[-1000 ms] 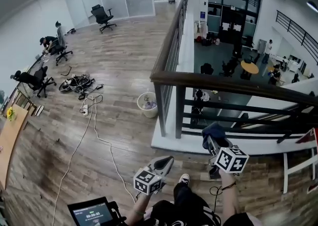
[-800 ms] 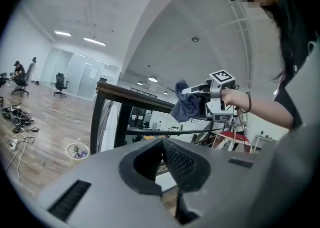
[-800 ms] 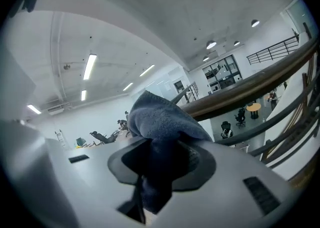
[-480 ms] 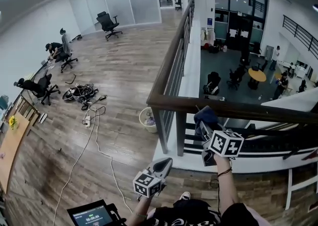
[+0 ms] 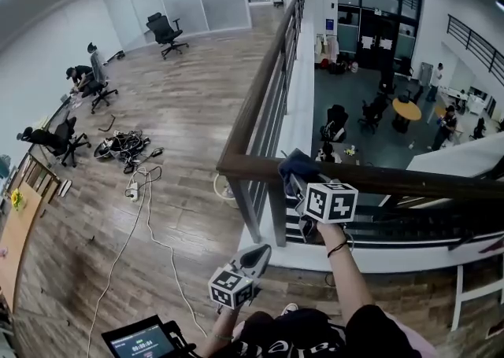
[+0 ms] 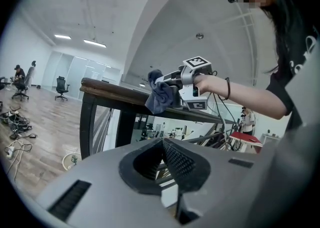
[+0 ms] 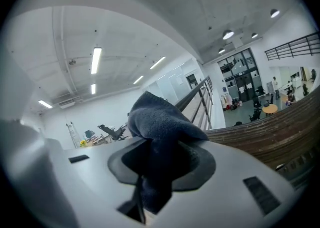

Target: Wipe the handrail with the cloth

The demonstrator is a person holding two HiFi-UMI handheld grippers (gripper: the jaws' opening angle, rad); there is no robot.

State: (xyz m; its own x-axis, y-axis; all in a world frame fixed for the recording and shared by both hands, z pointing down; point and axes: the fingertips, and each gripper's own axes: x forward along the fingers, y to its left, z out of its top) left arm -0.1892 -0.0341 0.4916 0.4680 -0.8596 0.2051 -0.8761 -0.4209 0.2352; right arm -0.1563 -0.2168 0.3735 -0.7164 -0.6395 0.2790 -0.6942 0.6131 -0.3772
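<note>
A dark blue, fleecy cloth (image 7: 162, 122) was held bunched between the jaws of the right gripper (image 7: 159, 158), its nap soft and its folds rounded. It was laid against the top of the handrail (image 5: 394, 182), a flat bar of dark wood with a streaked grain, just beside the corner where a second run of rail led away along the landing. Black metal posts (image 5: 277, 211) and thin bars were seen beneath the rail. The left gripper (image 5: 257, 255) was held low and well apart from the rail, its ribbed black jaws closed together with nothing between them. To the right of the cloth the rail's top ran on unbroken. Beyond its edge an open drop to a lower level (image 5: 370, 136) was seen, and on the near side a wood-plank floor (image 5: 181, 128).
</note>
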